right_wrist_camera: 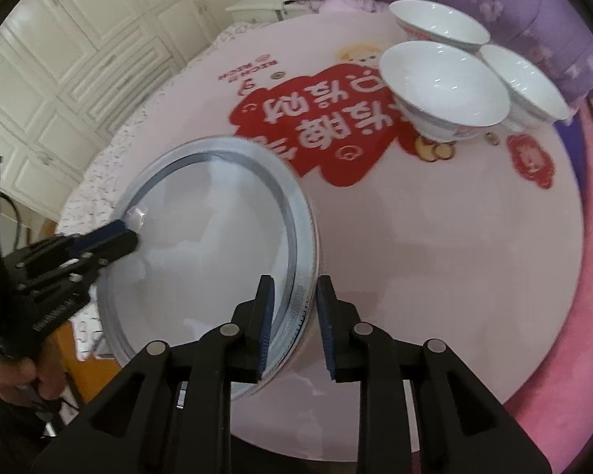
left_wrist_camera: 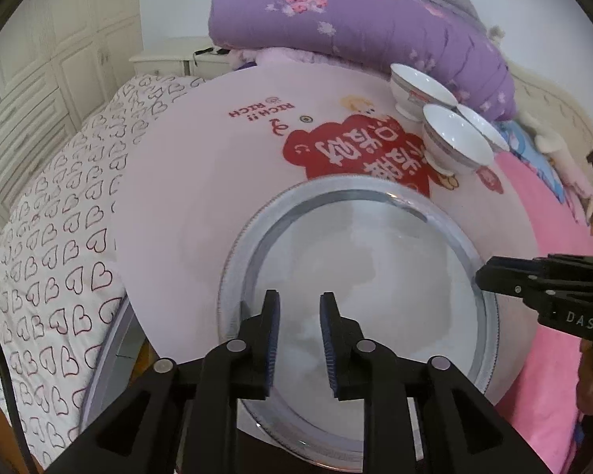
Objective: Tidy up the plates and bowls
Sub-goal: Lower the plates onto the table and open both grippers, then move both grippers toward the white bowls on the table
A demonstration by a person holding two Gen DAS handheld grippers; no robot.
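A large white plate with a grey-blue rim (left_wrist_camera: 367, 260) lies on the round pink table (left_wrist_camera: 201, 181), overhanging its near edge. My left gripper (left_wrist_camera: 299, 339) is open, its fingers above the plate's near part. My right gripper (right_wrist_camera: 292, 316) is open, its fingers straddling the plate's rim (right_wrist_camera: 300, 300). In the right wrist view the plate (right_wrist_camera: 201, 245) shows with the left gripper (right_wrist_camera: 126, 237) at its far left rim. Three white bowls (right_wrist_camera: 442, 87) stand upright close together at the table's far right; they also show in the left wrist view (left_wrist_camera: 454, 142).
The table stands on a bed with a heart-print sheet (left_wrist_camera: 51, 260) and a pink blanket (left_wrist_camera: 549, 363). A folded purple quilt (left_wrist_camera: 359, 19) lies behind the bowls. White cabinets (right_wrist_camera: 59, 79) and a nightstand (left_wrist_camera: 170, 59) stand beyond.
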